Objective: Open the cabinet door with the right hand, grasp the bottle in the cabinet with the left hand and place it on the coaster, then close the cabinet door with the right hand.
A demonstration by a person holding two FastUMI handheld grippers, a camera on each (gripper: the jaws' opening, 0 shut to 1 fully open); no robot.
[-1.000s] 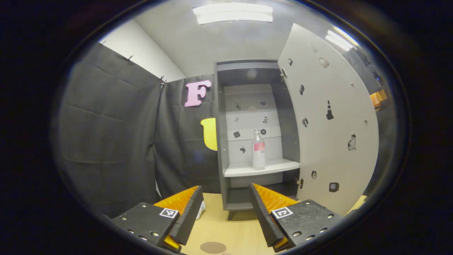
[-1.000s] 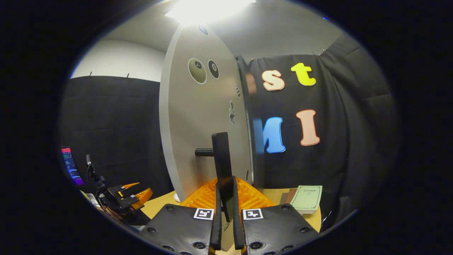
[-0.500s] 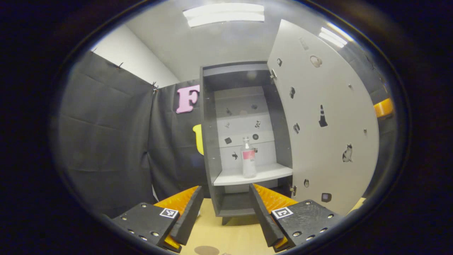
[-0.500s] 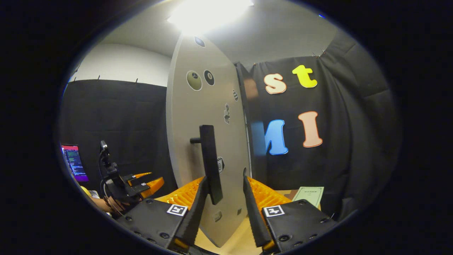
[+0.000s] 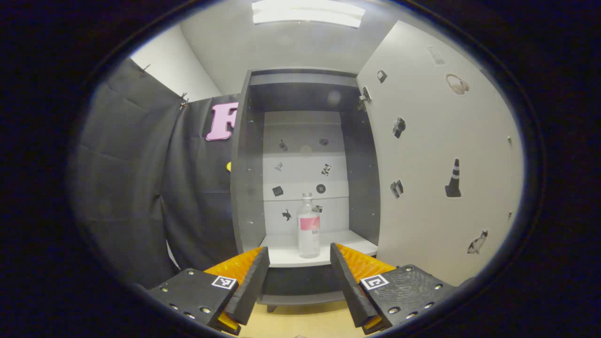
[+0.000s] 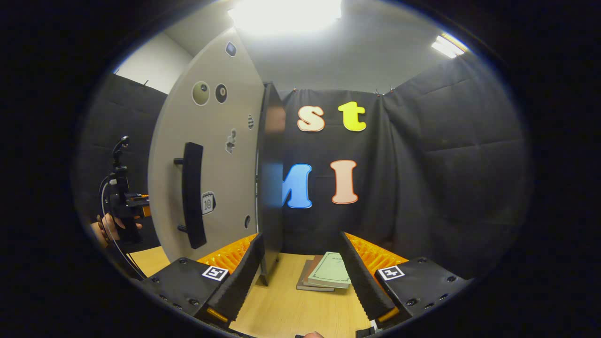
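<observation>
Straight ahead of your left gripper (image 5: 298,281), its fingers spread wide and holding nothing, the bottle (image 5: 308,233) stands upright on the white shelf (image 5: 281,256) inside the cabinet (image 5: 244,188), apart from the fingers. Cabinet door (image 5: 436,155) is swung open to the right of it. Your right gripper (image 6: 300,274) is spread wide too, empty, off the door handle (image 6: 193,195), over the wooden table (image 6: 281,310) near a stack of books (image 6: 326,277).
</observation>
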